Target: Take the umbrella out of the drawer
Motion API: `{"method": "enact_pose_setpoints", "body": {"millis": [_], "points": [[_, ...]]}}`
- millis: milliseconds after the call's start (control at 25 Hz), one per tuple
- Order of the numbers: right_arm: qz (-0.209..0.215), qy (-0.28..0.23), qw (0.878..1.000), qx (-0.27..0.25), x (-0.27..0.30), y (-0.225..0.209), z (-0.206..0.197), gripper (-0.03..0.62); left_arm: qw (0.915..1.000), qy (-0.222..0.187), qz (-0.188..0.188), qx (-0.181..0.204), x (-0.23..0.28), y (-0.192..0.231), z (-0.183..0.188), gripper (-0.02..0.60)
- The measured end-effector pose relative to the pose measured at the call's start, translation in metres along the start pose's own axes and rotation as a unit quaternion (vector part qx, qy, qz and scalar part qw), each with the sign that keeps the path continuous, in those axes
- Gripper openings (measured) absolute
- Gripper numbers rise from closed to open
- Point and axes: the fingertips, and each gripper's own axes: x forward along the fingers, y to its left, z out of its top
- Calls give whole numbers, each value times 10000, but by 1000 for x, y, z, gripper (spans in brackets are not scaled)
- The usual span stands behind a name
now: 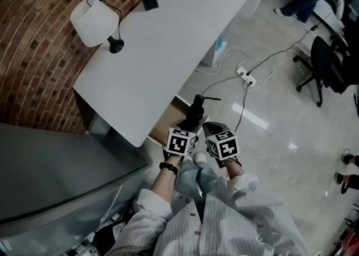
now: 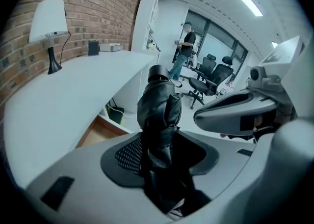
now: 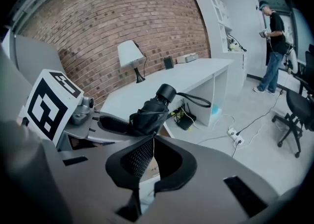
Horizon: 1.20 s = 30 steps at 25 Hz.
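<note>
A black folded umbrella (image 1: 194, 112) stands up out of my left gripper (image 1: 188, 124), which is shut on its lower part. In the left gripper view the umbrella (image 2: 158, 115) fills the gap between the jaws of the gripper (image 2: 159, 156), its cap pointing up and away. It hangs in the air beside the white desk (image 1: 162, 41), above the open wooden drawer (image 1: 164, 127). My right gripper (image 1: 211, 129) hangs just to its right. In the right gripper view the right gripper (image 3: 153, 137) has its jaws together and holds nothing. That view shows the umbrella (image 3: 149, 110) with its wrist strap to the left.
A white lamp (image 1: 95, 22) and small items stand at the desk's far end. A power strip (image 1: 245, 76) with cables lies on the floor. An office chair (image 1: 322, 64) stands at the right, a grey cabinet (image 1: 50, 176) at the left. A person (image 3: 272, 46) stands far off.
</note>
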Motion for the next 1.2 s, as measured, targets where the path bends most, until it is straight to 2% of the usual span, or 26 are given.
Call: {"method": "enact_pose_setpoints", "body": {"millis": [280,600,800,1000,1200], "points": [[-13,-513,9986,-84,-39,13,42,35,9971,-750,70,66,-57,-11,57,210],[180,-1136,9929,-316,-74,44,92,35,9873,-1585,83,94,-135,-16,103,210],[348,-1422,9879,-506,-95,66,121,35,9784,-2067,-13,89,-179,-27,121,210],[495,-1744,9808,-719,-116,90,147,35,9659,-2589,-48,-10,-217,-33,135,210],[699,-1968,9747,-792,-133,108,161,35,9558,-2941,-76,-5,-248,-36,140,210]]}}
